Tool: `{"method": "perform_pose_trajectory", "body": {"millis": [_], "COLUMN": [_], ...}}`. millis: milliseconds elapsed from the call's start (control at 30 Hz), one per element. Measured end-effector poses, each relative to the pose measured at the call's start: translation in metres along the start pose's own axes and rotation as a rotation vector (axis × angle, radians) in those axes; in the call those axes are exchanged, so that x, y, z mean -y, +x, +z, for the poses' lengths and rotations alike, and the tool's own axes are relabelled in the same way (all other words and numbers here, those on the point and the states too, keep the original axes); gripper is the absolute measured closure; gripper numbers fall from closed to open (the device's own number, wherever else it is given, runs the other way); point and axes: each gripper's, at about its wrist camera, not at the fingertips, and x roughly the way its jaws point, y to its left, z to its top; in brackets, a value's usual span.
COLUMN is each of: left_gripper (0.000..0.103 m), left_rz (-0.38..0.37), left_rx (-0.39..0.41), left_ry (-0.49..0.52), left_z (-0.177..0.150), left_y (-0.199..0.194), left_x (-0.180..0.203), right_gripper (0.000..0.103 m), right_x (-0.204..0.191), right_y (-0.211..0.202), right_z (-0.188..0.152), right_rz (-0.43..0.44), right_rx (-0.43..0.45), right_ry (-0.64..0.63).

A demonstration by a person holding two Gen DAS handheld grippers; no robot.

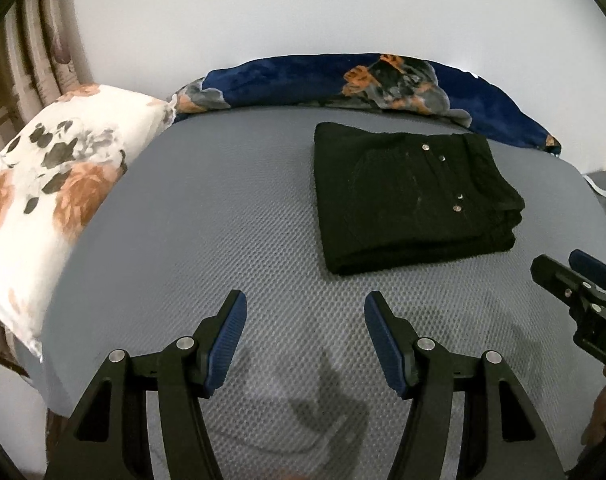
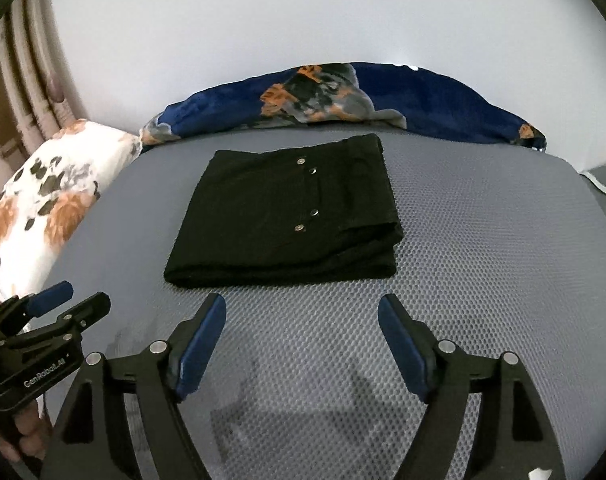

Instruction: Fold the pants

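Observation:
The black pants point(image 1: 411, 200) lie folded into a compact rectangular stack with silver rivets on top, on the grey mesh mattress point(image 1: 223, 220). They also show in the right wrist view point(image 2: 291, 216). My left gripper point(image 1: 305, 308) is open and empty, hovering above the mattress, nearer than the pants and to their left. My right gripper point(image 2: 301, 312) is open and empty, just in front of the stack's near edge. Each gripper shows at the edge of the other's view, the right one in the left view point(image 1: 571, 272) and the left one in the right view point(image 2: 63, 300).
A white floral pillow point(image 1: 51, 184) lies at the mattress's left side. A rolled dark blue floral blanket point(image 1: 363, 76) lies along the far edge against the white wall. Curtains point(image 1: 31, 52) hang at far left. The mattress's right edge point(image 2: 583, 184) drops off.

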Motion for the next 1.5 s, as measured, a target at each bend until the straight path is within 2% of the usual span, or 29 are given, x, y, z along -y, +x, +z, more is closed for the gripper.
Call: {"method": "perform_pose_trajectory", "body": {"millis": [367, 833, 1500], "left_gripper": [0.041, 0.041, 0.041], "left_rz": [-0.001, 0.011, 0.001], "left_rx": [-0.002, -0.006, -0.012], "left_ry": [0.015, 0.025, 0.039], "left_z": [-0.012, -0.013, -0.011], "left_y": [-0.004, -0.003, 0.001], "left_x": [0.004, 0.007, 0.009], "right_gripper": [0.026, 0.026, 0.026], "right_x": [-0.015, -0.010, -0.010], "right_y": [-0.008, 0.002, 0.004], "right_z": [-0.014, -0.020, -0.021], "right_rz": [-0.013, 0.009, 0.010], "right_rx": [-0.002, -0.039, -0.046], "right_ry": [-0.029, 0.001, 0.001]}}
